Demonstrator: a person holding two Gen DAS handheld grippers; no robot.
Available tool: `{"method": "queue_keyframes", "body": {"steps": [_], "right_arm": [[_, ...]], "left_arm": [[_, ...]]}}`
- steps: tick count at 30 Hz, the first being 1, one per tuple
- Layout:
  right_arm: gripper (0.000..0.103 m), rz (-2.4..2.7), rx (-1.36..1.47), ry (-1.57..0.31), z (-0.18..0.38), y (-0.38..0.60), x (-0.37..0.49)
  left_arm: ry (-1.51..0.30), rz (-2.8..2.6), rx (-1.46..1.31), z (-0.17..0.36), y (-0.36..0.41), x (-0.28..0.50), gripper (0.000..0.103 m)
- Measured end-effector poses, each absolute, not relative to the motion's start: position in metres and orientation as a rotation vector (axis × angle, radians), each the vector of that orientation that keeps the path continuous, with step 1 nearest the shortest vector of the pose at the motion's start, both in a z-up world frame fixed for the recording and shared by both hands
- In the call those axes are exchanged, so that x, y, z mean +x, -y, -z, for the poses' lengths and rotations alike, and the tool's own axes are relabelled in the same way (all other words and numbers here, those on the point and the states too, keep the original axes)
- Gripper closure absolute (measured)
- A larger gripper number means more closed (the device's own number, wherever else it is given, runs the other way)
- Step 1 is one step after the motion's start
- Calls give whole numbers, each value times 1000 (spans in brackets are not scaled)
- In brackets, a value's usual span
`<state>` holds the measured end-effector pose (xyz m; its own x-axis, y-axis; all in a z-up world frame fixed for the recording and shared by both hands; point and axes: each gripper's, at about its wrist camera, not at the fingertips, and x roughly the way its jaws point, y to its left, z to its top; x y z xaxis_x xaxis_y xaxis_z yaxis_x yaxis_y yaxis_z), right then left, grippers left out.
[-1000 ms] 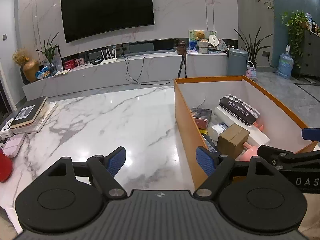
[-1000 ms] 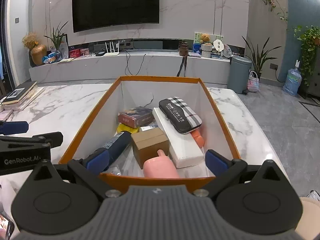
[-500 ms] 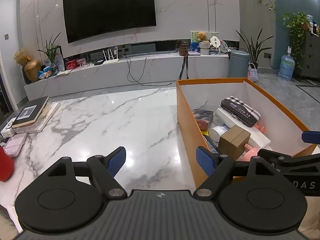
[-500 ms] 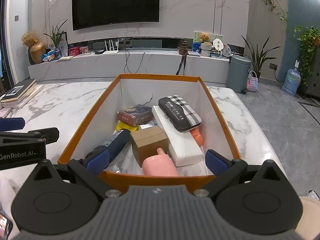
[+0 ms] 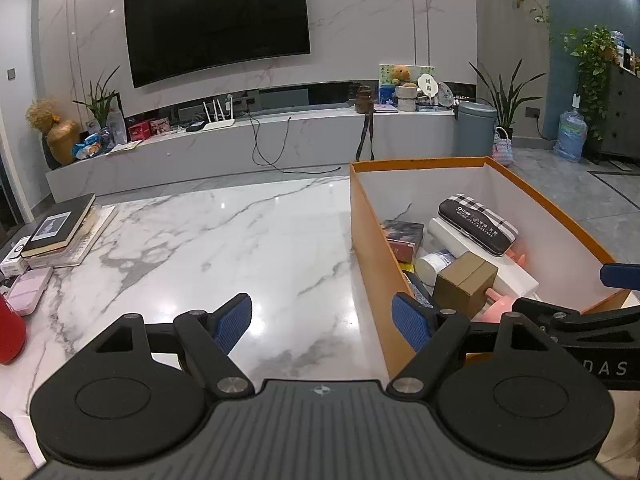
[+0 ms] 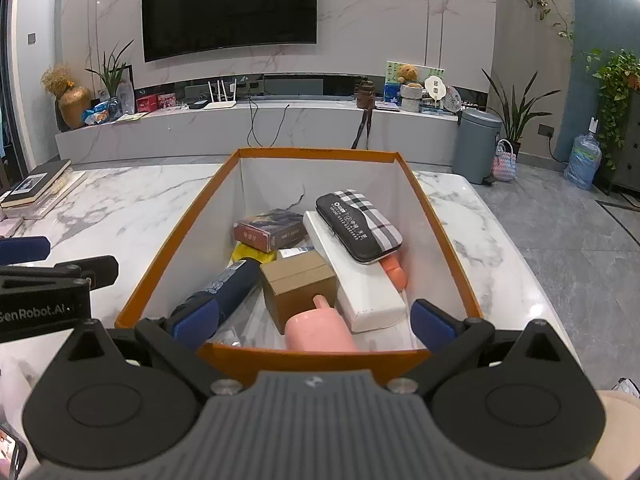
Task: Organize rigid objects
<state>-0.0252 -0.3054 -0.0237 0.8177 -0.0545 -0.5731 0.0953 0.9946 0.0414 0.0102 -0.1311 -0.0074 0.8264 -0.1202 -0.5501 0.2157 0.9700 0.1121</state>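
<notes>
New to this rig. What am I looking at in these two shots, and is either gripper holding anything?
There is no robot arm: a person carries a two-finger gripper in each hand, and each has a fisheye camera looking forward along its blue-padded fingers.

In the left wrist view, the left gripper is open and empty over the marble table. Books lie at the table's far left.

In the right wrist view, the right gripper is open and empty at the near edge of the orange box. Inside the box are a plaid case on a white box, a cardboard box, a pink bottle, a dark umbrella and a small book.
</notes>
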Motion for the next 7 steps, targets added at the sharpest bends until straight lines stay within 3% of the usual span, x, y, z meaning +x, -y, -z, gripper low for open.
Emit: {"method": "queue_keyframes", "body": {"steps": [7], "right_arm": [[2, 82, 70, -609, 24, 305, -25]], "left_arm": [[-568, 182, 168, 6, 129, 10, 10]]}}
